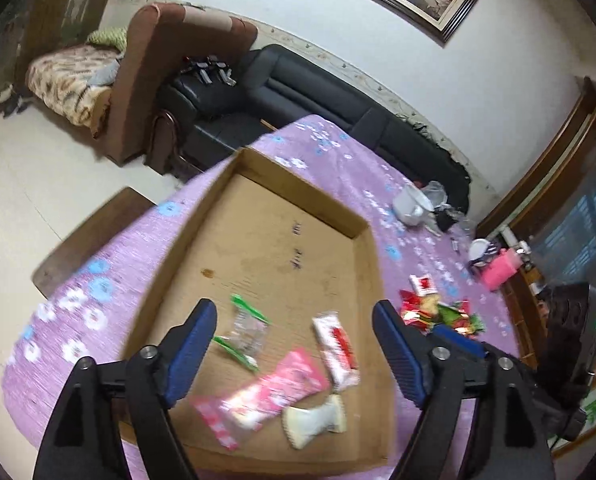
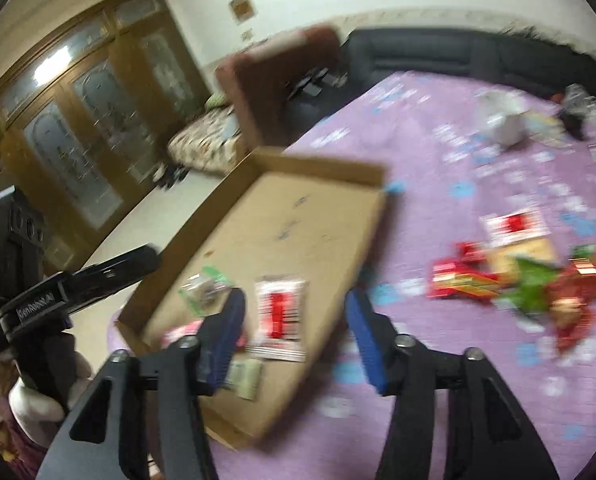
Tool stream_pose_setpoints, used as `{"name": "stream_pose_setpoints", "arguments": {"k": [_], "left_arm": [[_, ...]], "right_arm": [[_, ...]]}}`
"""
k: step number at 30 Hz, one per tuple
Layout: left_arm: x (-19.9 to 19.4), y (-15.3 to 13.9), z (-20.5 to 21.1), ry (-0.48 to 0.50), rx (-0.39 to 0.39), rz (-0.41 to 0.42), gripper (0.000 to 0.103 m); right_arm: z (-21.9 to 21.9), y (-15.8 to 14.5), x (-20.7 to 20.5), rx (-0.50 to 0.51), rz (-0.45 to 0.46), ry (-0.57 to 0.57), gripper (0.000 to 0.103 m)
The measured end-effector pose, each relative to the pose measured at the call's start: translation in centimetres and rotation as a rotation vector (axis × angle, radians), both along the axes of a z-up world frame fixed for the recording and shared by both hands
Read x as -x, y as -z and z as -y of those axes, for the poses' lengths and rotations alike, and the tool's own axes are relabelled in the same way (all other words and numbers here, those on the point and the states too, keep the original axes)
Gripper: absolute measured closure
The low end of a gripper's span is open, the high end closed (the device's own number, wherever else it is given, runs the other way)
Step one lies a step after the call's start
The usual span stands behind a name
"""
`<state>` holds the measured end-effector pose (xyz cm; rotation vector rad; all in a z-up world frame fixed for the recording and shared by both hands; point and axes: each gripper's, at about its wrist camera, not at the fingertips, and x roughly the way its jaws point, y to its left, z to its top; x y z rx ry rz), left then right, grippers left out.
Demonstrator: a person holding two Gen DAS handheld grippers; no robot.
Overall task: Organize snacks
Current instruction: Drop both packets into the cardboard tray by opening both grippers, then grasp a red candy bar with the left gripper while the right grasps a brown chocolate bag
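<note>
A shallow cardboard tray (image 1: 234,184) lies on the purple flowered tablecloth (image 1: 378,168). In it lie a green-edged clear packet (image 1: 245,330), a white and red packet (image 1: 337,346), a pink packet (image 1: 274,390) and a white packet (image 1: 314,424). My left gripper (image 1: 294,320) is open and empty above the tray's near half. My right gripper (image 2: 296,312) is open and empty over the tray's right wall (image 2: 358,256), near the white and red packet (image 2: 280,312). A pile of red and green snacks (image 2: 538,280) lies on the cloth to the right; it also shows in the left wrist view (image 1: 438,312).
A white cup (image 1: 410,204), a pink container (image 1: 498,272) and small clutter stand at the table's far right. A black sofa (image 1: 298,92) and a brown armchair (image 1: 170,80) stand beyond the table. My left gripper's body (image 2: 58,292) shows left of the tray.
</note>
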<state>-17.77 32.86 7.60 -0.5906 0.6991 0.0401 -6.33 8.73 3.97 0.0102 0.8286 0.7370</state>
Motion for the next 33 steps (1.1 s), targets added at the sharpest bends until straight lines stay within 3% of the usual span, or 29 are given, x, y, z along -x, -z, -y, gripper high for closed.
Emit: {"name": "stream_pose_setpoints", "arguments": {"k": [1,4,8,11,17,24,26,27,28,33], "left_arm": [[0.0,-0.1,0.4,0.015,0.015,0.009,0.018],[-0.2,-0.5,1.9,0.07,0.056,0.029,0.018],[-1.0,-0.8,5.3,0.155,0.024,0.012,0.018],[-1.7,-0.8,7.8,0.215,-0.011,-0.006,0.018],[-2.6,-0.5,11.8,0.297,-0.081,-0.045,0.018],[-3.0,-0.8,14.4,0.332,-0.188,-0.061,0.018],[-3.7,-0.8,15.1,0.349,-0.225,-0.068,0.018],[-4.1,-0.8,15.5,0.358,-0.238,-0.072,0.018],[-4.7,-0.7,16.0,0.372,-0.252,-0.076,0.018],[-8.5,-0.1,18.8,0.45,-0.315,-0.111,0.018]], "right_arm": [[1.3,-0.3,0.0,-0.003,0.018,0.023,0.032],[8.6,-0.7,-1.1,-0.007,0.059,0.183,0.029],[17.1,0.8,-3.6,0.002,-0.047,0.371,0.029],[20.3,2.1,-4.2,-0.003,-0.081,0.431,0.032],[18.8,4.0,-5.5,-0.015,-0.107,0.388,0.033],[16.4,6.2,-8.8,-0.06,-0.165,0.422,0.033],[15.8,6.7,-9.2,-0.06,-0.169,0.403,0.042],[15.6,6.8,-9.2,-0.061,-0.169,0.391,0.07],[15.5,7.1,-9.3,-0.059,-0.177,0.374,0.075],[16.6,7.1,-8.4,-0.088,-0.158,0.367,0.076]]}}
